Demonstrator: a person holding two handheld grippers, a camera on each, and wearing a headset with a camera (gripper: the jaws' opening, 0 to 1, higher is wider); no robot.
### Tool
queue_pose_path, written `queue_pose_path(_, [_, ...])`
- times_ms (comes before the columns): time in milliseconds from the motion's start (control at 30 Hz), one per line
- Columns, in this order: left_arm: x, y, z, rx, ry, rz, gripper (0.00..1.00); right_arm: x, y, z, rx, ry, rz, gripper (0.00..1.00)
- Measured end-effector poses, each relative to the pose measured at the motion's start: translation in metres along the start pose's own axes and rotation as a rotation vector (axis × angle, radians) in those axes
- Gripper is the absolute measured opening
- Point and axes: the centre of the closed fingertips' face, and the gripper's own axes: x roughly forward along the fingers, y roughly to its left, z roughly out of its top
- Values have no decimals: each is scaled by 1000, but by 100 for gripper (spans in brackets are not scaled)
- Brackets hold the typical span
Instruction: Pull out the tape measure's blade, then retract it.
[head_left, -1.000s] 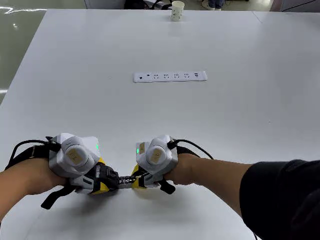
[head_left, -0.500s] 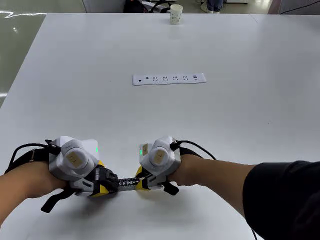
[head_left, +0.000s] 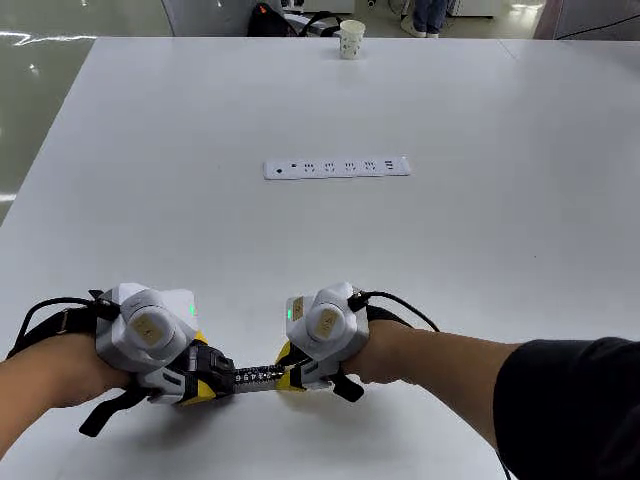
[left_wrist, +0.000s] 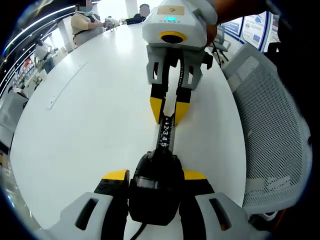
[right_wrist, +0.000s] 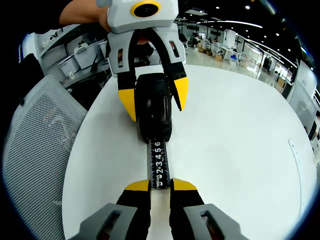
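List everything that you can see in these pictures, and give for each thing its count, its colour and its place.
table: one, white, under everything
power strip: one, white, middle of the table
paper cup: one, white, far edge of the table
tape measure: one, black case, near edge of the table
blade: one, dark with white numbers, drawn out a short way
mesh chair: one, grey, beside the table
left tongs: one pair, yellow tips, shut on the tape measure
right tongs: one pair, yellow tips, shut on the blade
sleeve: one, black, right arm
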Motion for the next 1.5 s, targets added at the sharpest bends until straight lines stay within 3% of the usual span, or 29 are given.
queue_pose_path(1500, [1,0,1,-5,6,5,34,-17,-2,-22,18,25,-17,9])
